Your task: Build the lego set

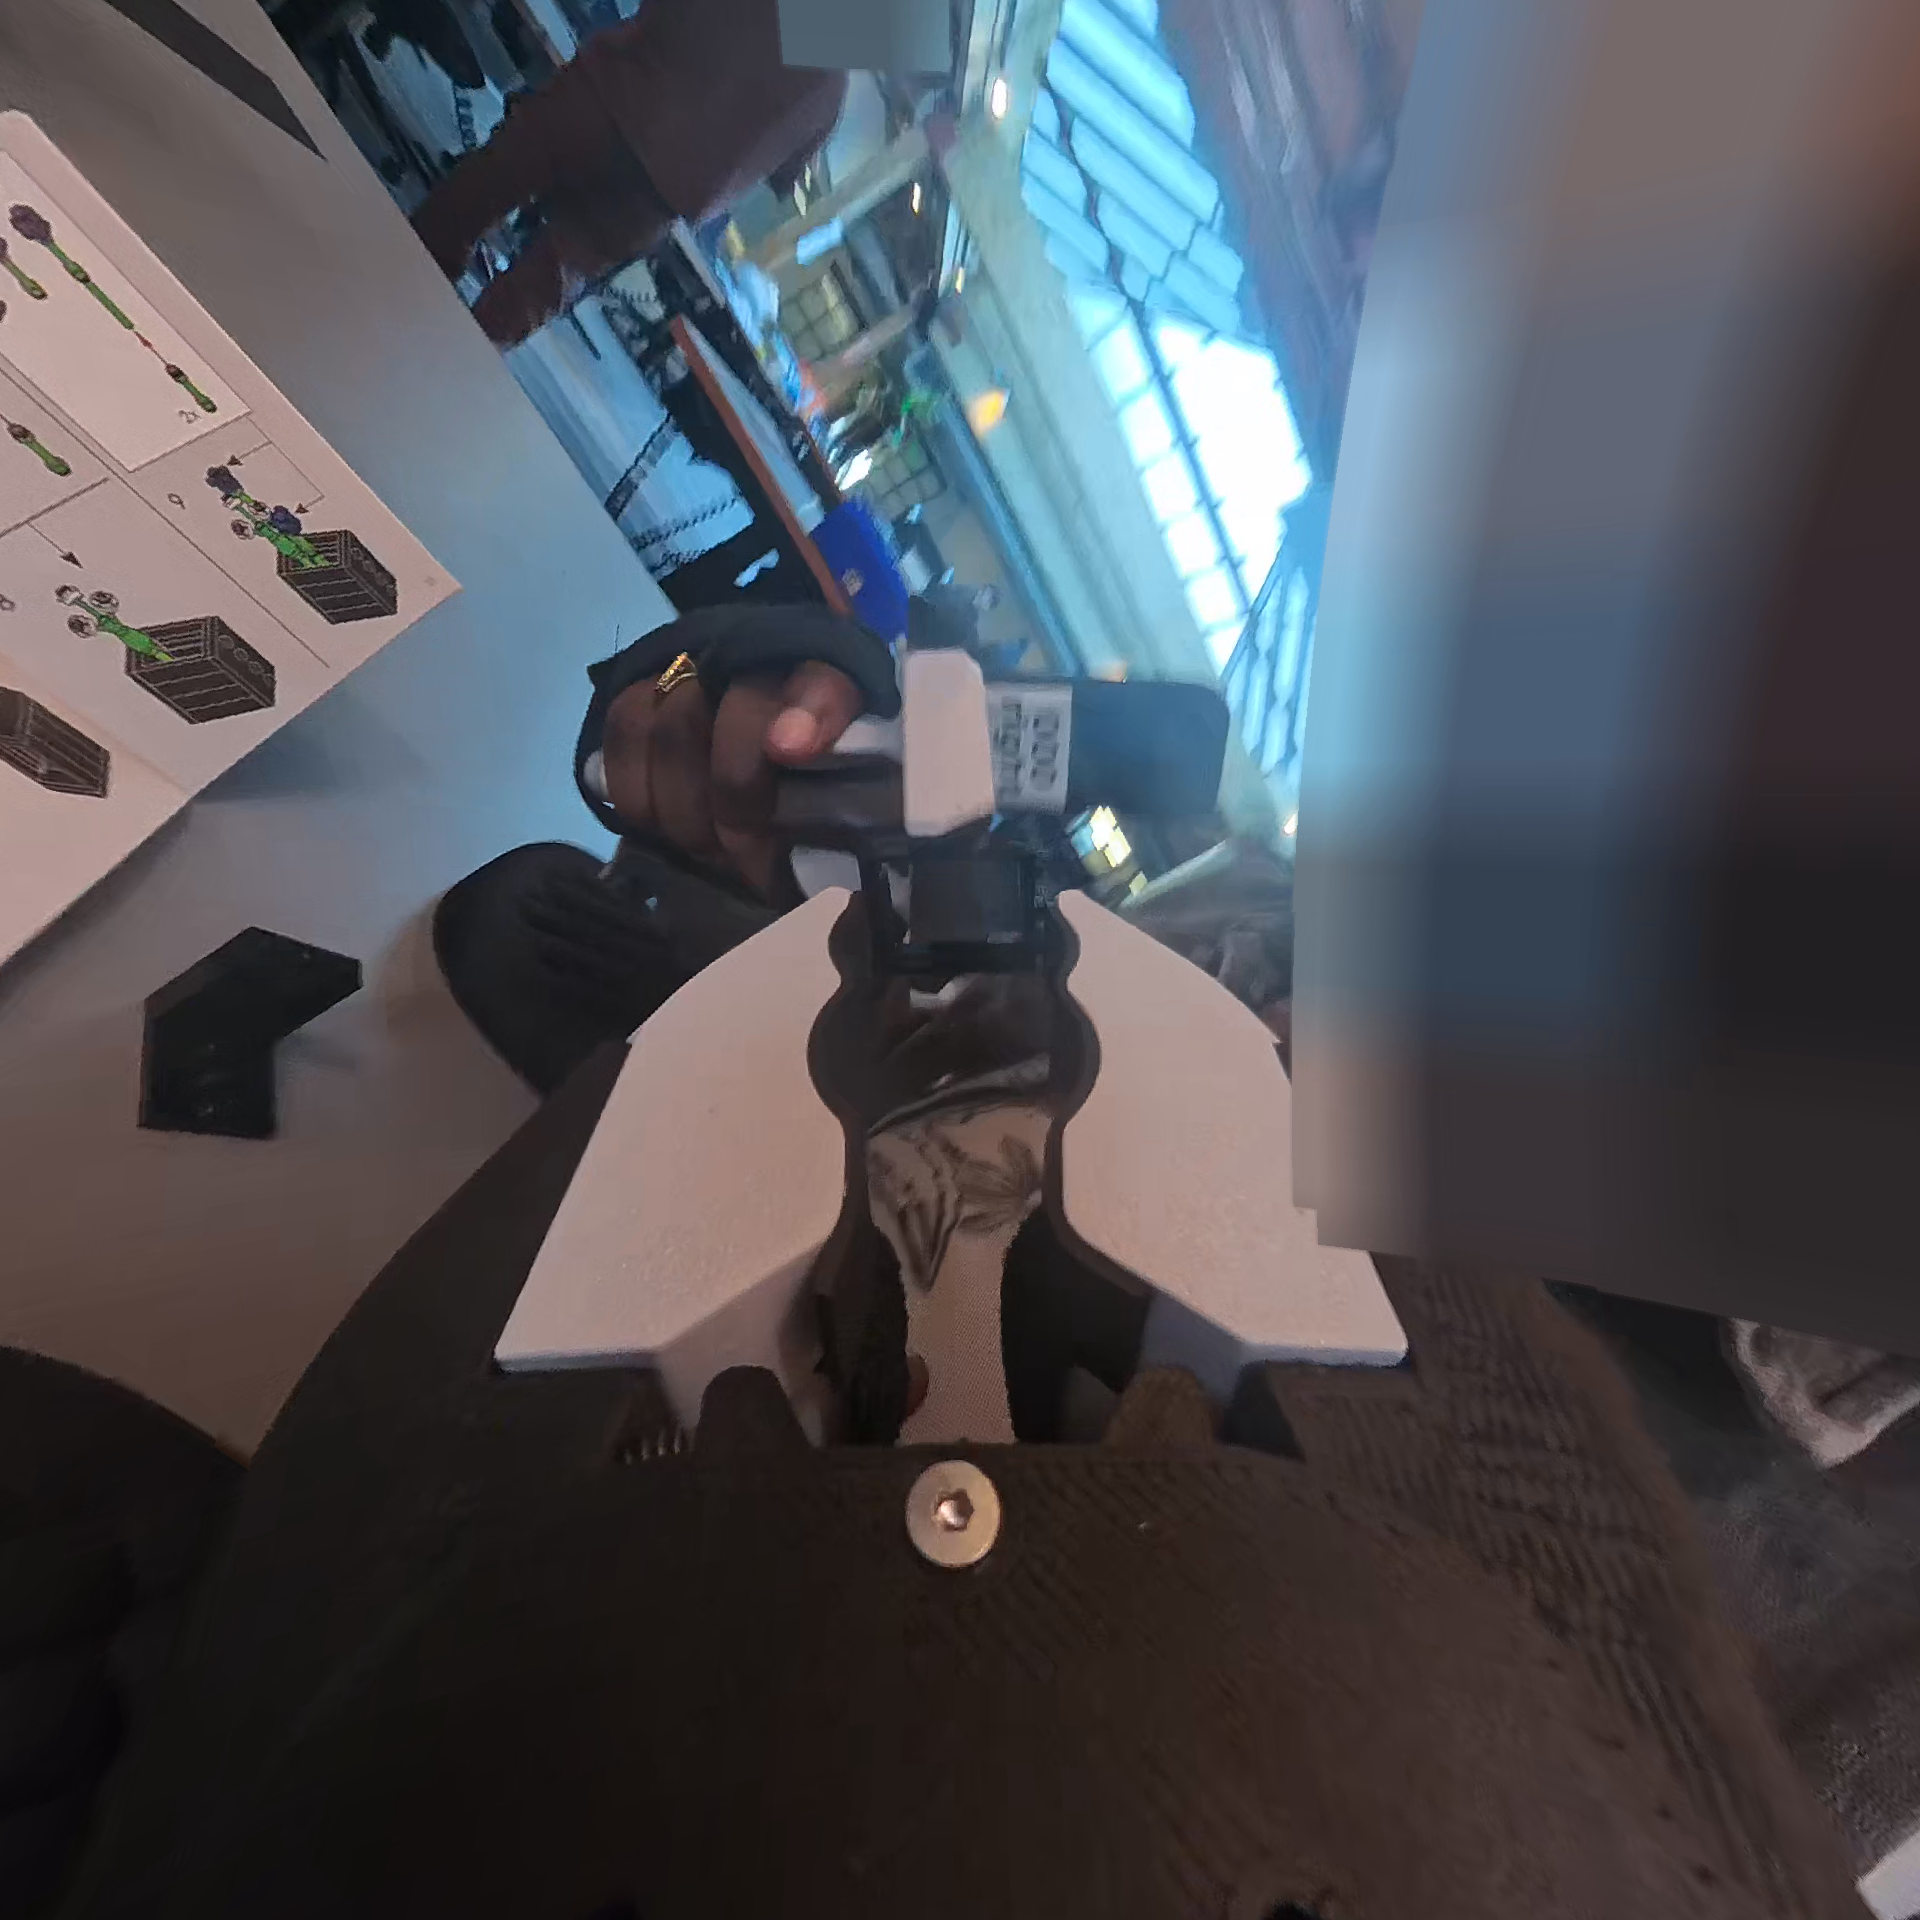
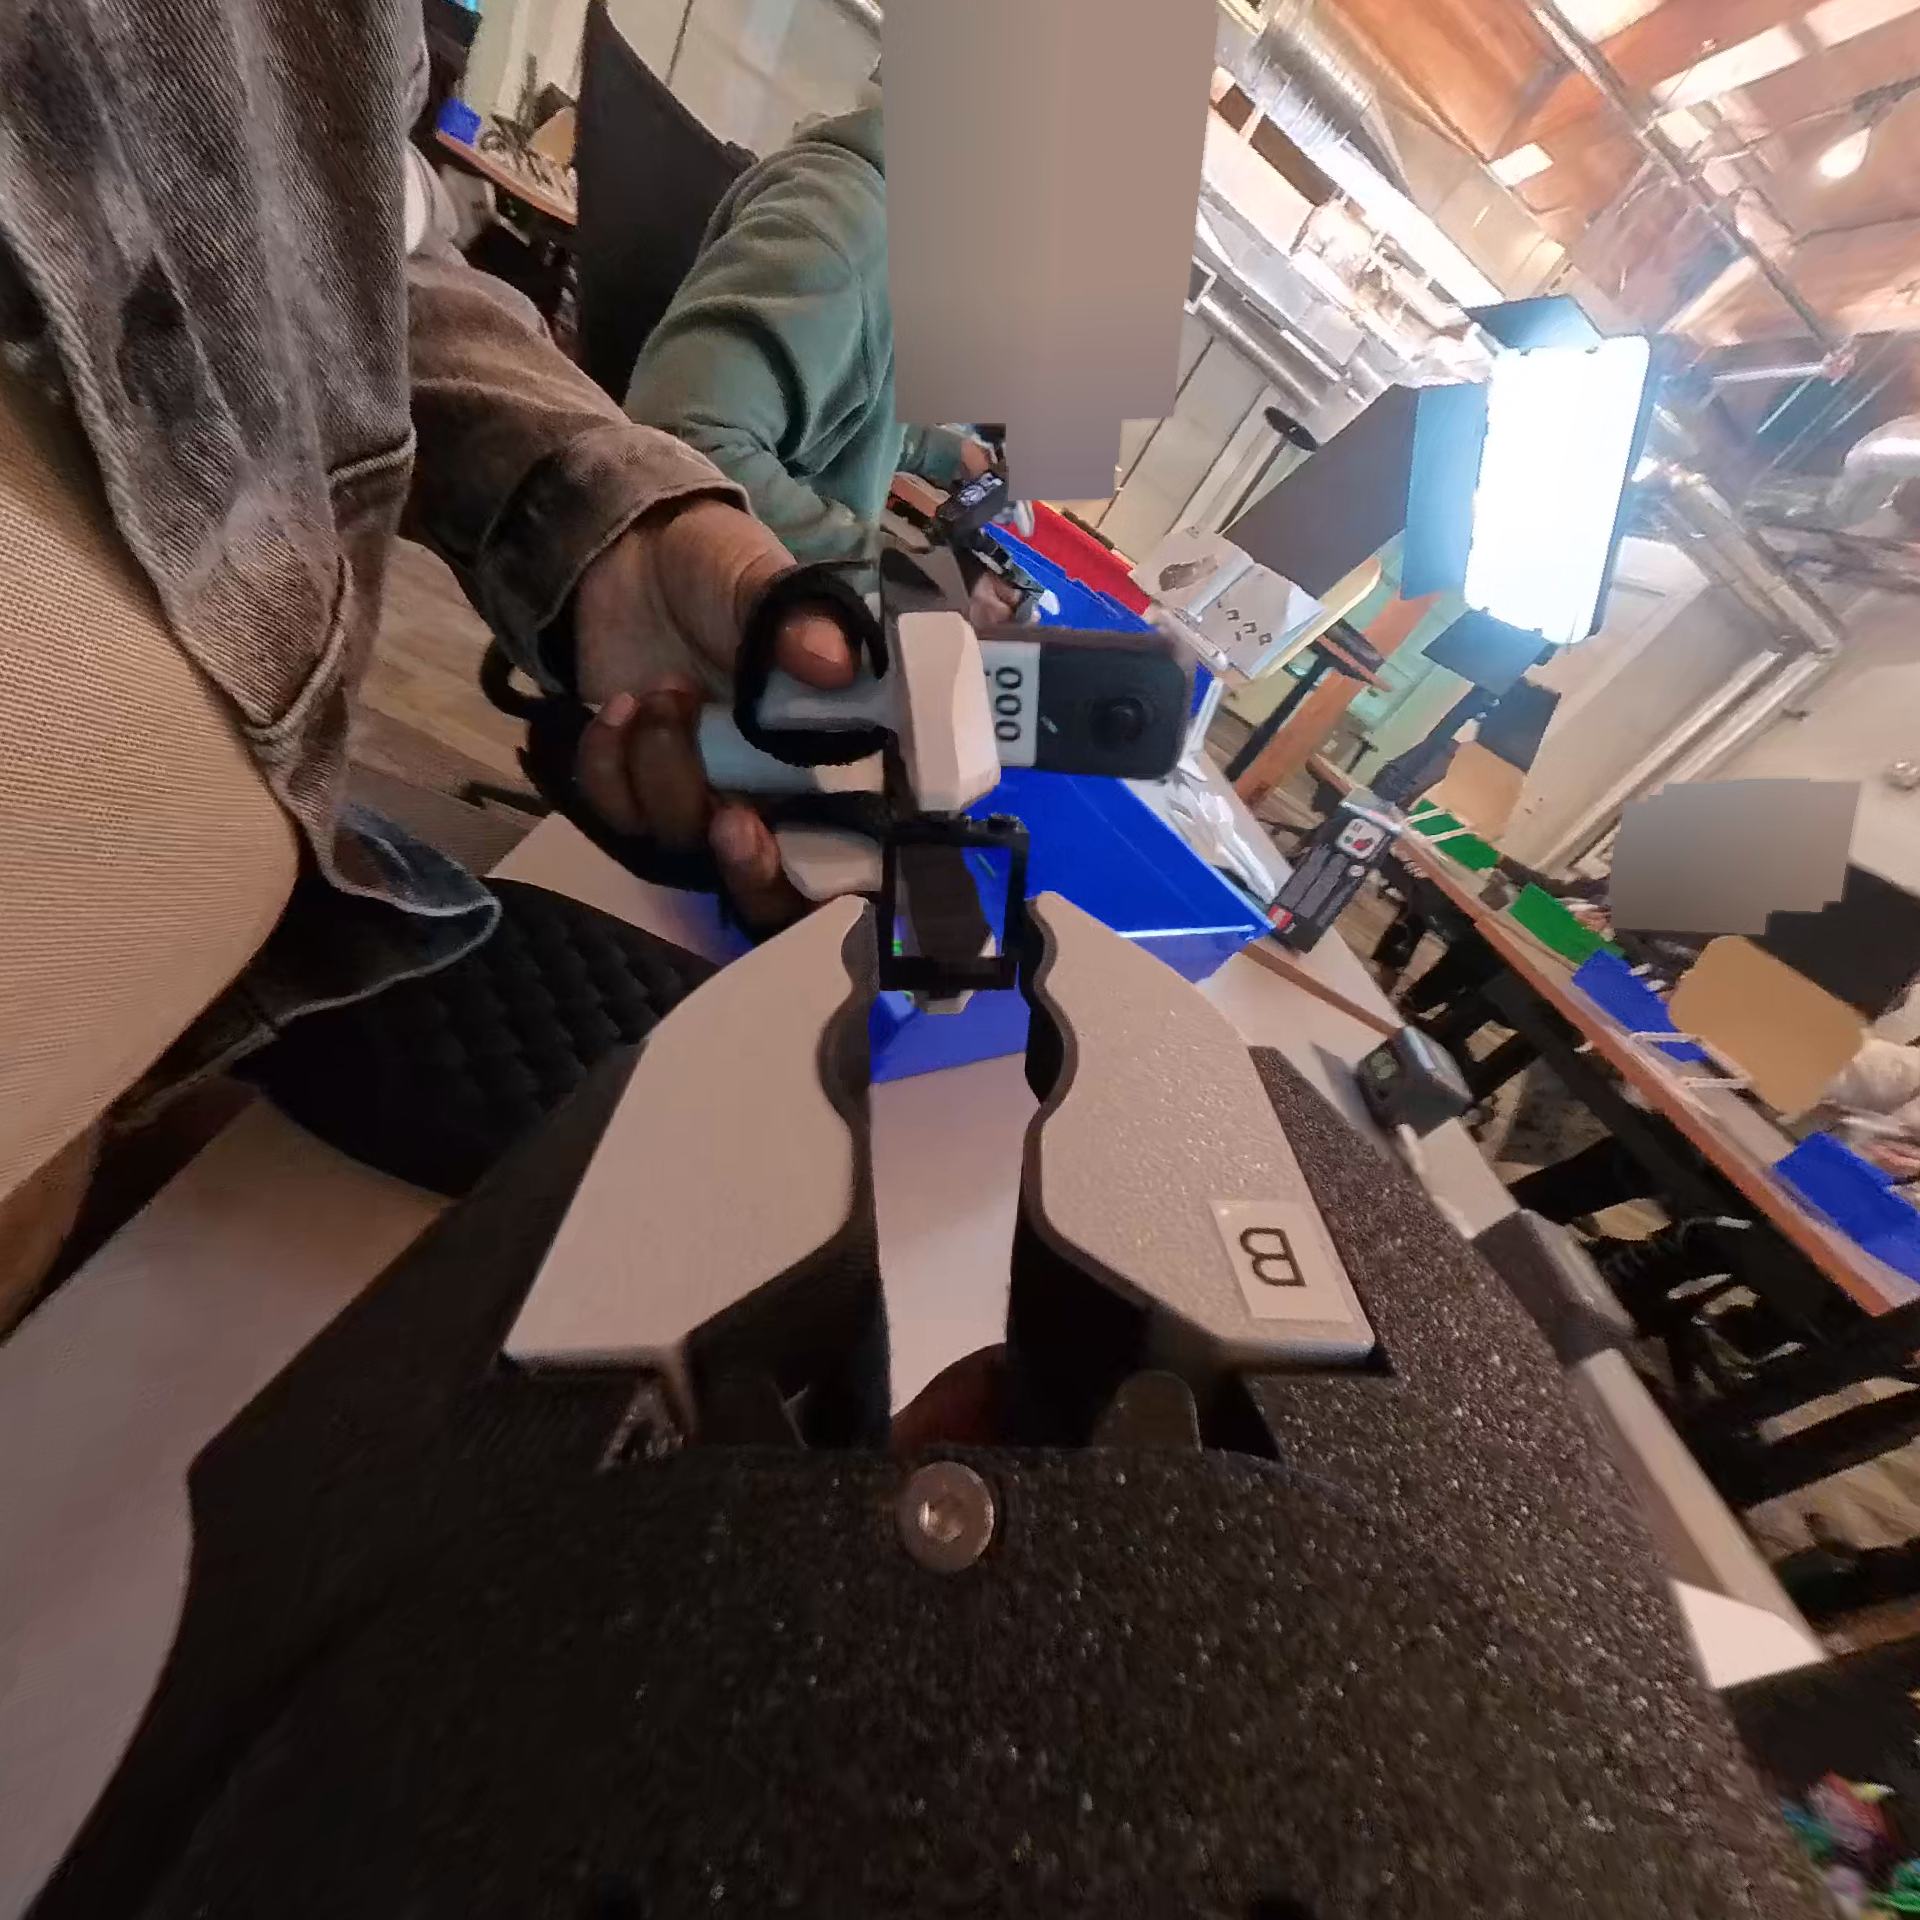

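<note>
Between the tips of the left gripper (image 1: pixel 961 920), raised above the table (image 1: pixel 436 436), sits a black lego frame (image 1: pixel 961 920); the fingers (image 1: pixel 727 1143) are drawn in narrow and appear to pinch it from both sides, though blur and dark plastic hide the contact. In the right wrist view the same frame (image 2: pixel 951 914) shows as an open black rectangle standing roughly upright, its long axis running up and down, with the right gripper (image 2: pixel 951 935) closed narrow on its two side bars. Whether the other gripper's tip inside the frame touches it cannot be made out. Each view shows the opposite gripper facing in, held in a strapped hand (image 1: pixel 707 748), with a camera (image 2: pixel 1112 717) on top bearing a white label. The right finger (image 2: pixel 1174 1143) carries a white sticker with a single letter. On the table to the left lie a black lego piece (image 1: pixel 234 1029) and an open instruction booklet (image 1: pixel 177 468), cut off by the picture's edge. A blue bin (image 2: pixel 1101 862) sits behind the frame. A grey patch masks much of the left view.
</note>
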`<control>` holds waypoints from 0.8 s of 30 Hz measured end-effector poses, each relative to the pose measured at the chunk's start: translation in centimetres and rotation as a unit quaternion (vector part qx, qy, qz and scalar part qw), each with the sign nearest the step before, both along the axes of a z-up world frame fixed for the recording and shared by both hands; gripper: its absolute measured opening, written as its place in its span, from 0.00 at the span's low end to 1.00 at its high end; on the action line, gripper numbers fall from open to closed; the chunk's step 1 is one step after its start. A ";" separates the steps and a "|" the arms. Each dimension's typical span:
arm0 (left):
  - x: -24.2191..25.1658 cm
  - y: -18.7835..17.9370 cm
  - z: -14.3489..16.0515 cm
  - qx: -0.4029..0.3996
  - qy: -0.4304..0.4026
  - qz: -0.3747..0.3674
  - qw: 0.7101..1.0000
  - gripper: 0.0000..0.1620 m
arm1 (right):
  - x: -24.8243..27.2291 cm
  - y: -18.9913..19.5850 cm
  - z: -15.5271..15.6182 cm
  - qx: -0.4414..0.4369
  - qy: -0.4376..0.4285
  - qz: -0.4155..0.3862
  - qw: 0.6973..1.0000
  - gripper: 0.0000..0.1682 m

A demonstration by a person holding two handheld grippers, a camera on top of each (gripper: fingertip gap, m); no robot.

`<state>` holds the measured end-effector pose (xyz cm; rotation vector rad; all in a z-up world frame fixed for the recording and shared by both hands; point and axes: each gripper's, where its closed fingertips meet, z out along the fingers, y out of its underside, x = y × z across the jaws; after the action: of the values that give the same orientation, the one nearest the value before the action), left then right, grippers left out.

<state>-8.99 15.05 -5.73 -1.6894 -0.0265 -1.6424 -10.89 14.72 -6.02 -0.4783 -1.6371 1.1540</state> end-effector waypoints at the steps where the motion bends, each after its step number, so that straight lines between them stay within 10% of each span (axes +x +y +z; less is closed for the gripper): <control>1: -0.1 -0.4 0.0 0.019 0.022 -0.004 1.000 0.22 | 0.2 -0.1 0.0 -0.015 -0.008 0.005 1.000 0.15; 5: -3.5 -1.8 -0.2 0.122 0.205 0.091 0.967 0.34 | 1.1 0.5 -1.1 -0.087 -0.060 0.018 0.994 0.15; 12: -5.8 -3.4 -3.1 0.259 0.494 0.238 0.795 0.37 | 1.1 0.8 -4.2 -0.176 -0.158 0.042 0.971 0.15; 24: -2.2 -0.1 -5.1 0.262 0.386 0.198 0.862 0.23 | 0.9 0.3 -7.0 -0.173 -0.235 0.040 0.956 0.15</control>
<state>-11.23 14.96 -10.84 -1.6401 0.4022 -0.5178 -9.97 15.06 -13.03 -0.9794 -1.8702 1.4786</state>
